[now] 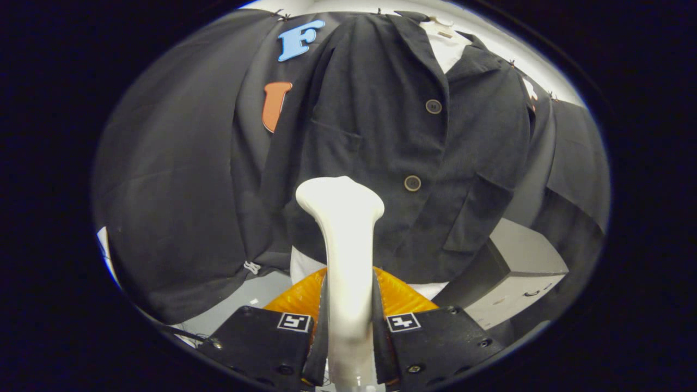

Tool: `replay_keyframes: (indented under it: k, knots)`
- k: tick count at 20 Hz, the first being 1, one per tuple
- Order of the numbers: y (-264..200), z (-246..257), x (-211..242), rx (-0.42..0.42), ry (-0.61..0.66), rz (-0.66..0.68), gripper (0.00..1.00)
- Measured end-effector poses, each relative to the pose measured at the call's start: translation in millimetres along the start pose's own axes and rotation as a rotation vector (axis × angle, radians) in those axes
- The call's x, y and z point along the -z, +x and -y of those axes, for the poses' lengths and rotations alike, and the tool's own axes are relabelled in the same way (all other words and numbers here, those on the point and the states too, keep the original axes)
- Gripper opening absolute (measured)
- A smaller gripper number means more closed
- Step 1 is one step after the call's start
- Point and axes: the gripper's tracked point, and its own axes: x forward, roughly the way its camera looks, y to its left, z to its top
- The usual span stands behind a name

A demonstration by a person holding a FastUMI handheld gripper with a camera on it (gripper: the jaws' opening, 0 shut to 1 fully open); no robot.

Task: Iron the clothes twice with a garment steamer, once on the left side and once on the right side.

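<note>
The jaws are clamped on the neck of the smooth cream-white plastic garment steamer (345, 256), one finger pressing each side of the handle, and that's a snug hold low on the stem. The steamer's flared head rises just ahead of the fingers and points at the dark charcoal button-front jacket (392, 141) hanging beyond, its head sitting at or very near the lower front panel, to the left of the button line; I can't say whether it touches. Behind the handle, an orange ribbed piece (403, 296) peeks out on both sides. Two round dark buttons (412, 183) run down the jacket's placket, a patch pocket hangs lower to the right, and a white shirt collar (445, 46) shows at the neck. A grey box (523, 261) sits off to the right below the hem. The steamer looks rigid, light-ish and slick, so the grip on the narrow neck is the sensible one; the jacket is soft and will swing away under pressure, so gentle strokes suit it.
</note>
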Motion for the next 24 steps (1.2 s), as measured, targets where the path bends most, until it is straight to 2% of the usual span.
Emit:
replay_keyframes:
  k: [14,24]
  knots:
    - [21,-6,79,-0.017,0.004,-0.118,0.37]
    - [7,0,76,-0.041,0.041,-0.112,0.37]
